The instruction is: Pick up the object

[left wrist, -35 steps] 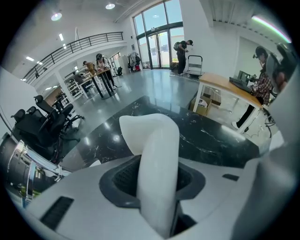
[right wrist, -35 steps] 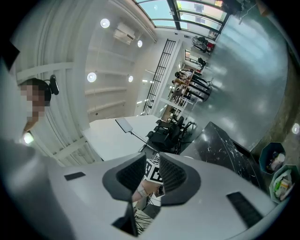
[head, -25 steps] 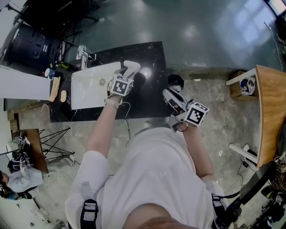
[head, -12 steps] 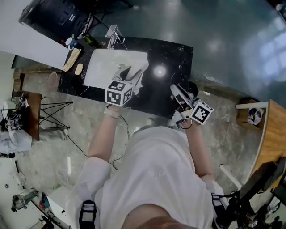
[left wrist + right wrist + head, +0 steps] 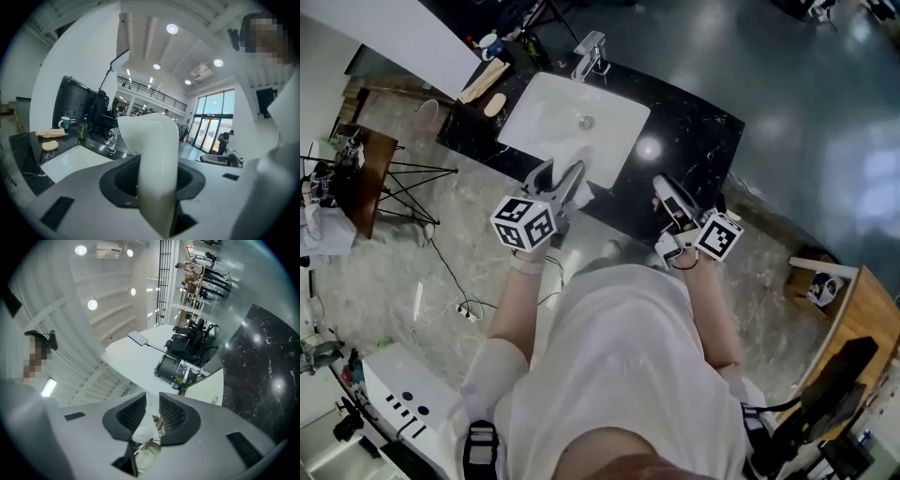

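Left gripper [image 5: 559, 178] | white object [image 5: 157, 154] pinched between its jaws, upright

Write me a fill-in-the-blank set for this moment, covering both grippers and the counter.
The left gripper is closed on a curved ___ object.
The right gripper has ___ between its jaws.
The sink is set into a ___ countertop.
Missing words: white; nothing; black.
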`<action>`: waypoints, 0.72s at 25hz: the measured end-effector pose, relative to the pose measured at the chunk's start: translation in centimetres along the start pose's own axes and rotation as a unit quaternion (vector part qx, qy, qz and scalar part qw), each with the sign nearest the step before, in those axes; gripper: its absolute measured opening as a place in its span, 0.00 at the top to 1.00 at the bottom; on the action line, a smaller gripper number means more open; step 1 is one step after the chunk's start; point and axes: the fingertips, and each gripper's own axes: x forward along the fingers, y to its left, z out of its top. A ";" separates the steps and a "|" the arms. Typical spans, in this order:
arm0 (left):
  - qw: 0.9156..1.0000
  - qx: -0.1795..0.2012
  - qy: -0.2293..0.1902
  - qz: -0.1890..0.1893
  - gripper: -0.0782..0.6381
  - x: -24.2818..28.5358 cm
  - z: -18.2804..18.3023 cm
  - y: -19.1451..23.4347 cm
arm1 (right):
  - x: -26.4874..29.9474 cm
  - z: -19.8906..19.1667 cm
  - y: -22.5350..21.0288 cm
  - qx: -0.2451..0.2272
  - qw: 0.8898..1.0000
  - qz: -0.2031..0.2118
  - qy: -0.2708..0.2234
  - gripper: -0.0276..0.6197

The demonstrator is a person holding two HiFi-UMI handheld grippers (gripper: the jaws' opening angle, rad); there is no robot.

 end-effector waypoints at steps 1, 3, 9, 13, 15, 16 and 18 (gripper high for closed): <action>1.000 -0.014 -0.008 0.004 0.68 -0.8 -0.2 0.3 | 0.5 -0.4 0.0 -0.001 1.000 0.001 0.008 0.84; 0.999 -0.035 -0.020 0.012 0.68 -2.0 -0.7 1.0 | 1.5 -1.1 -0.2 -0.004 1.000 0.001 0.022 0.84; 0.997 -0.069 -0.031 0.021 0.68 -3.2 -2.4 1.5 | 3.3 -2.0 -0.2 -0.015 0.999 0.005 0.044 0.84; 0.997 -0.077 -0.027 0.010 0.68 -2.8 -3.0 1.0 | 3.7 -2.1 0.0 -0.022 0.998 0.008 0.055 0.84; 0.996 -0.082 -0.025 0.005 0.68 -2.5 -3.0 0.8 | 3.9 -2.4 0.2 -0.028 0.997 0.009 0.065 0.84; 0.996 -0.083 -0.024 0.004 0.68 -2.4 -3.1 0.8 | 4.0 -2.6 0.3 -0.031 0.997 0.010 0.069 0.84; 0.996 -0.084 -0.023 0.000 0.68 -2.2 -3.2 0.6 | 4.1 -2.7 0.4 -0.037 0.997 0.010 0.073 0.84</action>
